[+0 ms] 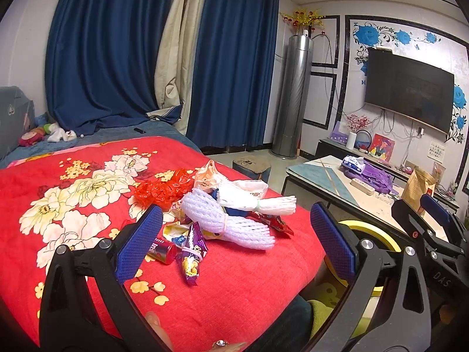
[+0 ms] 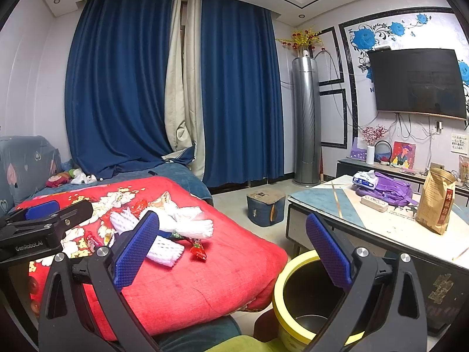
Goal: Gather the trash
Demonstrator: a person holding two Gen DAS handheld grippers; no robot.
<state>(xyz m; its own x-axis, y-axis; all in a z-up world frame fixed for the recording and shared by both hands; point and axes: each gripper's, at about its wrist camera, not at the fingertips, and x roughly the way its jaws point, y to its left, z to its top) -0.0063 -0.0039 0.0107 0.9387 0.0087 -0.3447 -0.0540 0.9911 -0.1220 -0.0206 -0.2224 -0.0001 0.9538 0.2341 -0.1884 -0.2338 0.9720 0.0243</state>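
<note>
— Red blanket (image 1: 234,287), fuzzy weave w/ big cream flowers, has the whole trash pile on it. What's the left gripper (image 1: 237,243) doing?

— Hovering low over the blanket's near edge, pointed at the pile. Jaws spread wide, nothing btwn them. Blue pads, dimpled rubber texture, on black plastic arms w/ silver bolts. Fingertip of the person's hand (image 1: 154,321) shows at the bottom edge, plus a ring.

— And the right gripper (image 2: 234,252)?

— Held further right, abt level w/ the left one, straddling the blanket edge and the bin. Jaws also wide apart, empty. Its black frame is visible at the right edge of the left wrist view.

— Trash itself?

— Heaped mid-blanket. White foam fruit nets (image 1: 234,228), ribbed mesh tubes, one bound w/ a rubber band. Crumpled orange-red plastic bag (image 1: 164,189) behind them, thin and shiny. Purple snack wrapper (image 1: 192,252), foil, nearest the left gripper's left pad. Small red can (image 1: 164,252) on its side just beside that wrapper. Red wrapper (image 2: 198,250) at the pile's right end. White printed bag (image 1: 249,187) at the back.

— Bin?

— Round, yellow rim, dark inside (image 2: 307,296), on the floor just off the blanket's corner, beside the table (image 2: 390,228). Looks empty from the right wrist view.
</note>
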